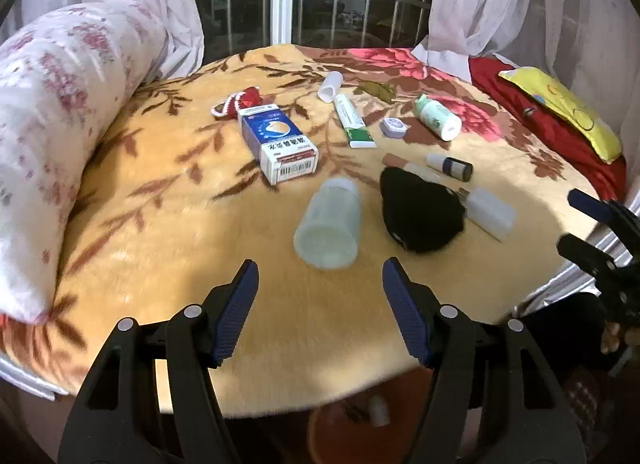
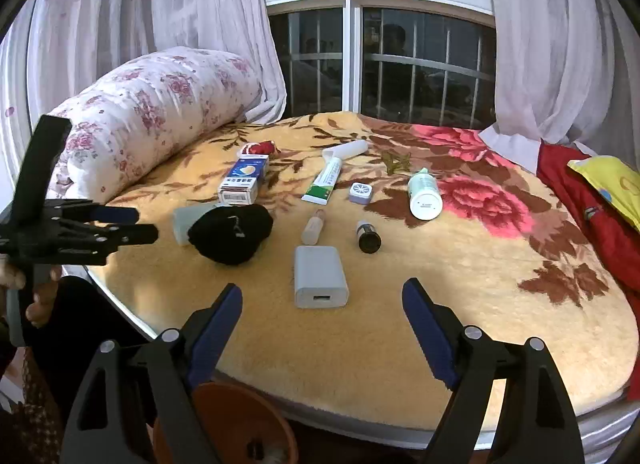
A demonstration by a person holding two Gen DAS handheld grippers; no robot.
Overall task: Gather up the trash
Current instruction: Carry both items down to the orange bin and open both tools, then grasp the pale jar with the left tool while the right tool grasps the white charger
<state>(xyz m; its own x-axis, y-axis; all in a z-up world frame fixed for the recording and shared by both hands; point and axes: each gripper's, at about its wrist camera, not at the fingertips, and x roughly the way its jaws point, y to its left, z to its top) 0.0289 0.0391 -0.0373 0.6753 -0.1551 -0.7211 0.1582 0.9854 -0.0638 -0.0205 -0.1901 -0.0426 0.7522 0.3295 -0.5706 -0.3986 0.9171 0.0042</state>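
Both my grippers hang above the near edge of the bed, holding nothing. The left gripper [image 1: 320, 284] has its fingers [image 1: 240, 304] spread fairly wide with only blanket between them; the right gripper [image 2: 322, 304] stands wider still, equally bare.

Below the bed edge sits a brown round bin [image 2: 240, 424], and I can make out a small white piece and something dark inside it, so I judge the collecting has begun. Most of it is left, though: the blanket [image 1: 160, 223] is strewn with things.

Counting what lies there:
- one blue-and-white carton [image 1: 278, 143] toward the left, with a red-and-white knitted bit [image 1: 240, 101] just behind it
- one frosted plastic jar [image 1: 328, 223] on its side, nearest my left gripper
- one black cap [image 1: 420, 211] just beside the jar
- one white charger block [image 2: 320, 282], nearest my right gripper
- one green-and-white tube [image 1: 352, 119], and one white tube [image 1: 330, 85] at its far end
- one pale green bottle [image 1: 436, 115] on its side
- one small lilac case [image 1: 395, 127] between tube and bottle
- one dark little vial [image 1: 452, 165]
- one peach-coloured stick [image 2: 314, 227]
- one dried leaf [image 2: 396, 161] farther back

A rolled floral quilt [image 1: 60, 123] lies at the left, and a yellow pillow [image 1: 568, 111] at the right on red bedding.
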